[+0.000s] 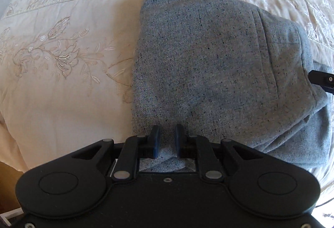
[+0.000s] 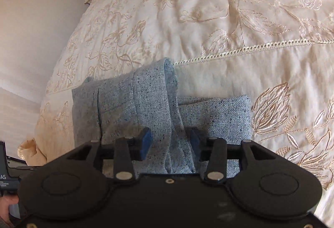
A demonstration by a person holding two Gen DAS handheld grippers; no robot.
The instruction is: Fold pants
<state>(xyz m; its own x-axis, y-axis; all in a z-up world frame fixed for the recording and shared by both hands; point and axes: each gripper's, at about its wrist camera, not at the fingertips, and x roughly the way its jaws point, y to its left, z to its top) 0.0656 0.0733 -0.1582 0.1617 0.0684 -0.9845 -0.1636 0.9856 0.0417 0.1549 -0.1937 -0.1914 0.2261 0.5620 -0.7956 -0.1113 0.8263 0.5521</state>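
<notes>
Left wrist view: my left gripper pinches the near edge of the speckled grey-blue woven pants, folded at frame centre on the cream embroidered bedspread. Right gripper straddles a raised fold, jaws apart, grip not confirmed. Risk as I judge it: uneven pull skews the stack, or the fold slips out. Both tools low, pointing forward.
</notes>
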